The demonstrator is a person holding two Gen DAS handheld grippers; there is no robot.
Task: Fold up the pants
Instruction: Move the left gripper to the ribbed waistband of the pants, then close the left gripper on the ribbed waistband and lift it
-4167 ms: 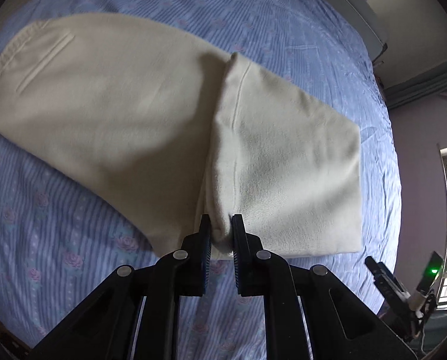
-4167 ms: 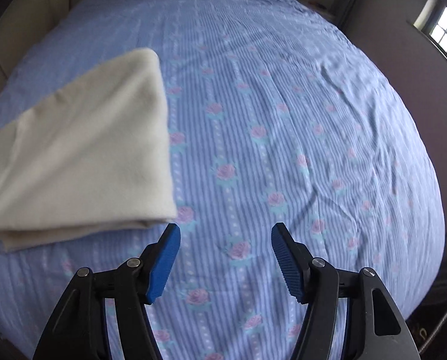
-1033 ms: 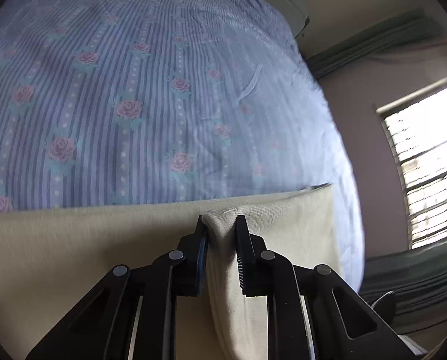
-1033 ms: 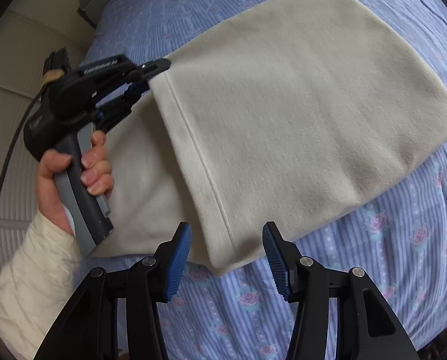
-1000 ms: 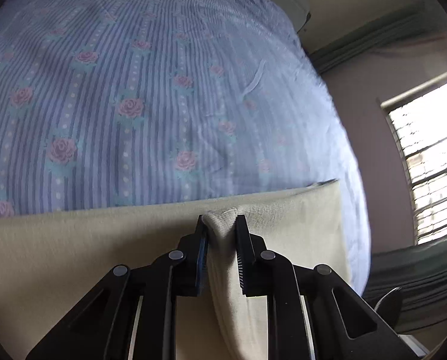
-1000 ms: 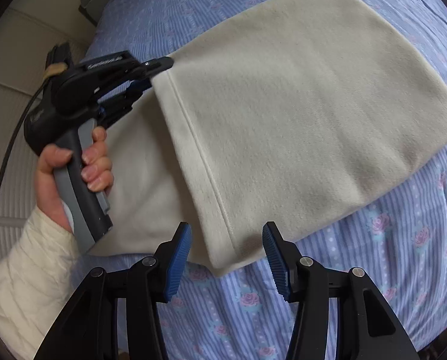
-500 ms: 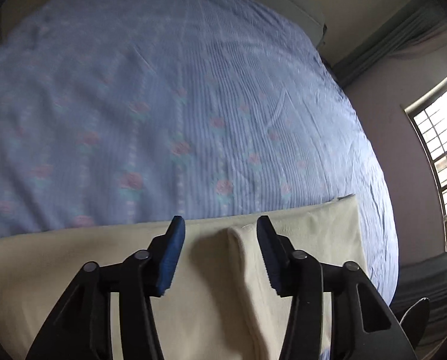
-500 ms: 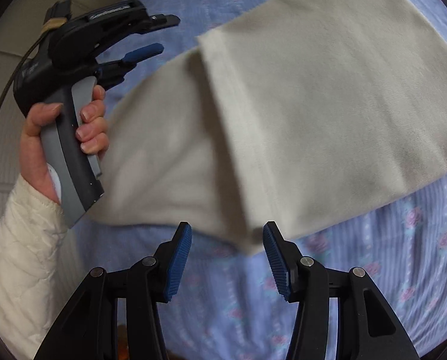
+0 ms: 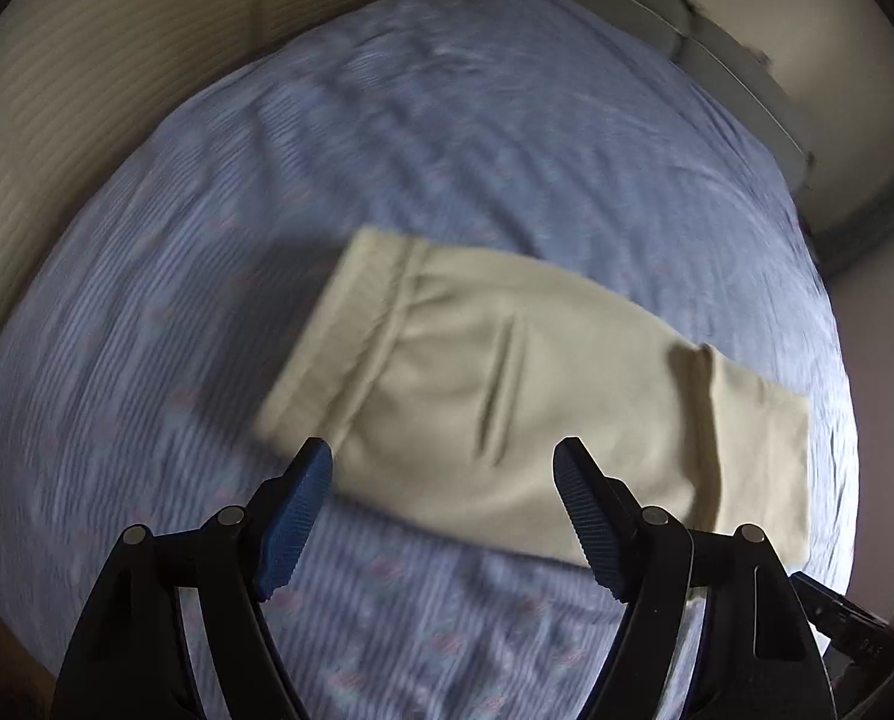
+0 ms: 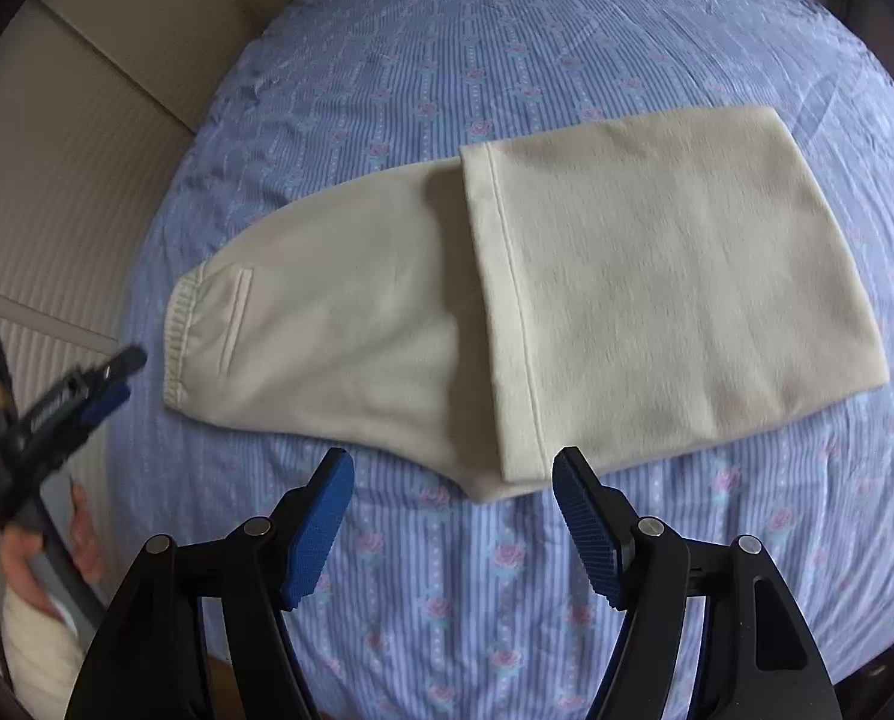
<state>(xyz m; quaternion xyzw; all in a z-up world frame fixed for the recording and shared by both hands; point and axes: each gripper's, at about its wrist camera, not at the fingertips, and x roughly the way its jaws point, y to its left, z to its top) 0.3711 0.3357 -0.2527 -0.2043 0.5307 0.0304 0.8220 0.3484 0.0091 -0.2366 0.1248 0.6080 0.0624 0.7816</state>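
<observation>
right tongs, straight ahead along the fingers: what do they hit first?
Probably the near edge of the folded cream pants, around the hemmed leg end lying just beyond the open right tongs. Depth is unclear, so they might touch the blue bedsheet short of it.

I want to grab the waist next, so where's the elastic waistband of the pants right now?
In the right wrist view the waistband lies at the pants' left end on the bed, nearest the left gripper.
</observation>
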